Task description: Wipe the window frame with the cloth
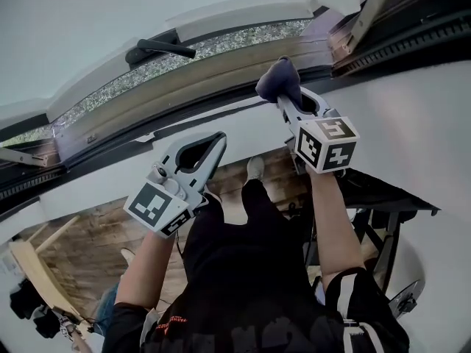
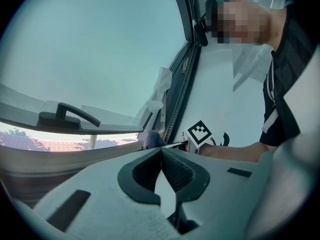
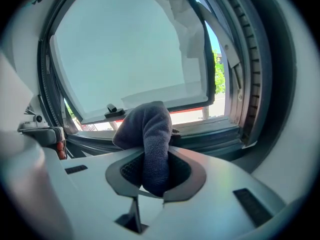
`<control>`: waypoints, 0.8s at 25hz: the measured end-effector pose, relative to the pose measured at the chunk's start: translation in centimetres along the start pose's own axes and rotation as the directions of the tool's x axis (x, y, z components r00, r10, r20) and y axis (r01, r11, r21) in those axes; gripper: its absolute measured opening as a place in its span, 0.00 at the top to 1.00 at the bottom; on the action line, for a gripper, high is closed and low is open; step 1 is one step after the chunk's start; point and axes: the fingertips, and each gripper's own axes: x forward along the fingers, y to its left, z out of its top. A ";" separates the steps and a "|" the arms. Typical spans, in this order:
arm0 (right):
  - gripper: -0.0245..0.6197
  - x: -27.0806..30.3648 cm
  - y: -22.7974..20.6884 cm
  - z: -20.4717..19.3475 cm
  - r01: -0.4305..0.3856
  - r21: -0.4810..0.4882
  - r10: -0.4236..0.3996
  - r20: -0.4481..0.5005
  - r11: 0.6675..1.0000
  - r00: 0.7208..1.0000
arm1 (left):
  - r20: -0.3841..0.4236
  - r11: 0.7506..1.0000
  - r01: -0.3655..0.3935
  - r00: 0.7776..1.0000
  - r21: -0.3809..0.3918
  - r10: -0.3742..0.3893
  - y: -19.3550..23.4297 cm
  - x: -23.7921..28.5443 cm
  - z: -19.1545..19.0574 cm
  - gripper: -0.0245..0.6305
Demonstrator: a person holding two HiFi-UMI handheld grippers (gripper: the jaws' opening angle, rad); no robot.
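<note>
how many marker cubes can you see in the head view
2. One black-and-white square-marker cube sits on the left tongs, shut and empty; the other on the right tongs, gripping the dark grey-blue cloth at the window frame.

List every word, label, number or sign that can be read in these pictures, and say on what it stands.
No text can be read in any view.
Cube on the left gripper, cube on the right gripper: black-and-white square patterns only, no letters.
Reddish print on the person's dark shirt: too small to read.
</note>
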 end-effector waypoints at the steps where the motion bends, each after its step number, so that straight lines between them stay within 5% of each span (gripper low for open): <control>1: 0.86 -0.2 -0.5 0.1 0.006 0.004 -0.006 0.003 1.000 1.000 | -0.002 1.000 0.003 1.000 0.000 -0.003 -0.1 0.3 0.0 0.93; 20: 0.87 -2.9 -8.8 0.9 0.141 0.059 -0.143 0.035 0.988 0.989 | -0.017 0.999 0.035 0.999 -0.004 -0.035 -1.3 3.7 -0.3 0.93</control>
